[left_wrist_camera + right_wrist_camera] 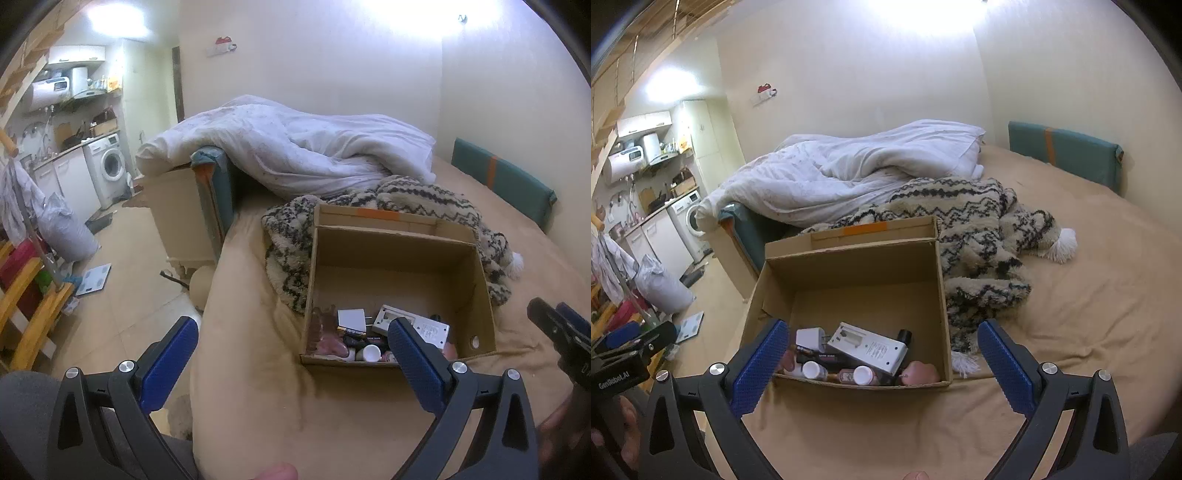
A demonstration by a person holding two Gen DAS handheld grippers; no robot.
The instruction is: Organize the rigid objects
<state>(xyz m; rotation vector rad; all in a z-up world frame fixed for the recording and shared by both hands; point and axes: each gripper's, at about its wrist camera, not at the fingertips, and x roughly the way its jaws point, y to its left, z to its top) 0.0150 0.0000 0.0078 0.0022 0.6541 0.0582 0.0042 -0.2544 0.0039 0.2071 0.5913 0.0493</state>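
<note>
An open cardboard box (484, 295) (943, 295) sits on the tan bed. Along its near wall lie several small rigid items: a white charger unit (868, 349) (424, 326), a white plug adapter (809, 338) (351, 319), small white-capped bottles (862, 374) and a pink piece (921, 371). My left gripper (291, 350) stands open and empty, hovering before the box's near left corner. Just short of the box's front wall, my right gripper (882, 352) is open too, holding nothing. The right gripper also shows at the right edge of the left wrist view (557, 328).
A patterned fuzzy blanket (979, 236) and a white duvet (849, 170) lie behind the box. A teal cushion (1063, 151) leans on the far wall. Left of the bed edge are floor tiles, a bathroom scale (94, 278), a washing machine (107, 166) and wooden stairs (29, 325).
</note>
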